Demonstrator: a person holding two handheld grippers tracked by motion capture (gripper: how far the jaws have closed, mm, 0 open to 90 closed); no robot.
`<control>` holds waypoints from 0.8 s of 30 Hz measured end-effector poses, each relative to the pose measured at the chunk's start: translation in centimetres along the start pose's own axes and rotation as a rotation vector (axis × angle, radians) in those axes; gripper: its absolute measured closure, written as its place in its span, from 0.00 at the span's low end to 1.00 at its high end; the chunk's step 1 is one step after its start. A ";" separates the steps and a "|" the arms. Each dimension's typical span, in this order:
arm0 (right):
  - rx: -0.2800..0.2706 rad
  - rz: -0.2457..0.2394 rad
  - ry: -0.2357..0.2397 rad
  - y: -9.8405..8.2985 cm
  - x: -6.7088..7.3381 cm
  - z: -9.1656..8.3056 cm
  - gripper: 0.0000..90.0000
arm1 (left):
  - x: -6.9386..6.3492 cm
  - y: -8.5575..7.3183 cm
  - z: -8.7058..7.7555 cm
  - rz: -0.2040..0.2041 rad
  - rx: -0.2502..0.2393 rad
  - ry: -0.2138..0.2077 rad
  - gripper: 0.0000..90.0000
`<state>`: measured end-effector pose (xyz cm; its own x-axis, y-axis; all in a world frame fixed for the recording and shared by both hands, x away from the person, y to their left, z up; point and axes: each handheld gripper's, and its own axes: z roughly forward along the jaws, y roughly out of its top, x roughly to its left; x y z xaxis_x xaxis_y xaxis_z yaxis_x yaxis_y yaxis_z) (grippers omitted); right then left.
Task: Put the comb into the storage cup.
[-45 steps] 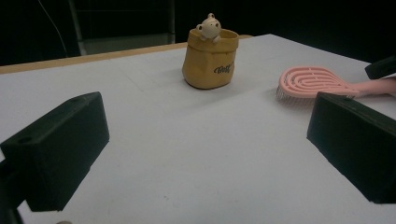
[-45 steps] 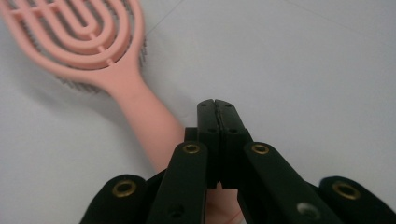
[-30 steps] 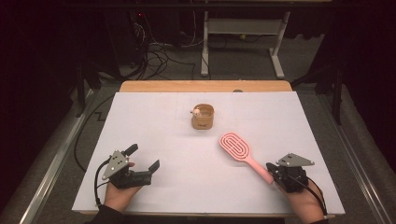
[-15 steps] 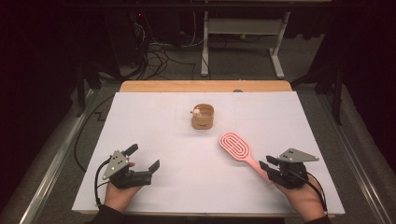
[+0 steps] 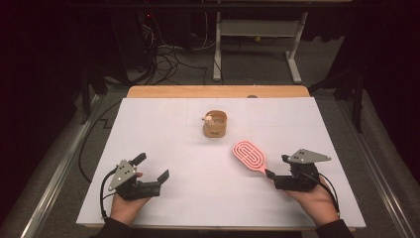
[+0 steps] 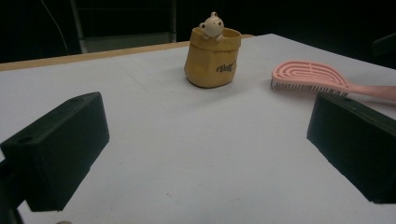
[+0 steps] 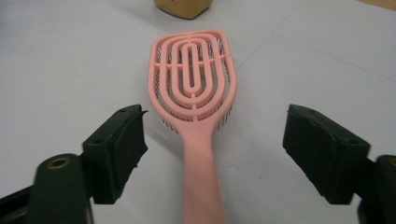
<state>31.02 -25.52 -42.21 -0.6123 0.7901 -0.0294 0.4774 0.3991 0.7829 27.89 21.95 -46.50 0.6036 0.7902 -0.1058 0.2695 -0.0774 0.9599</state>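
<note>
The right gripper [image 5: 275, 168], jaws just spread clear of the pink slotted plastic hairbrush [image 5: 249, 155] lying on the white desk [image 5: 198, 193], faces along its handle, bristle head toward the tan bear-topped cup [image 5: 215, 124]; the left gripper [image 5: 151, 166], jaws also spread, sits farther off.

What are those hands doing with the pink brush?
A person sits at a white table with a gripper in each hand. The right gripper has just been opening its jaws, and the pink hairbrush lies flat on the table, its handle between the jaws but not squeezed. The left gripper waits open, holding nothing. Farther back stands a little yellow pot with a small bear figure on its rim.
</note>
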 end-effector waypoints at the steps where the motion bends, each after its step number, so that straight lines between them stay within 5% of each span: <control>1: 0.000 0.002 0.001 0.1 0.0 0.0 0.20 | 0.0 0.0 0.0 0.002 0.002 -0.001 0.00; 6: 0.003 0.007 0.020 0.6 0.1 0.2 0.10 | 0.0 0.0 0.0 0.005 0.002 -0.003 0.00; 7: 0.004 0.009 0.022 0.8 0.1 0.2 0.01 | 0.0 0.0 0.0 0.002 0.002 -0.003 0.00; 15: 0.049 -0.048 0.040 1.9 0.2 1.2 0.00 | 0.0 0.0 0.0 0.001 0.003 -0.003 0.00; 24: 0.075 -0.052 0.046 3.5 0.1 3.1 0.00 | 0.1 0.0 0.0 0.004 0.004 -0.004 0.00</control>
<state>34.62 -22.63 -41.42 -0.6650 0.7458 -0.0387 0.4893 0.4742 0.7319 27.91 22.05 -46.54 0.6079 0.7872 -0.1032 0.2702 -0.0829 0.9592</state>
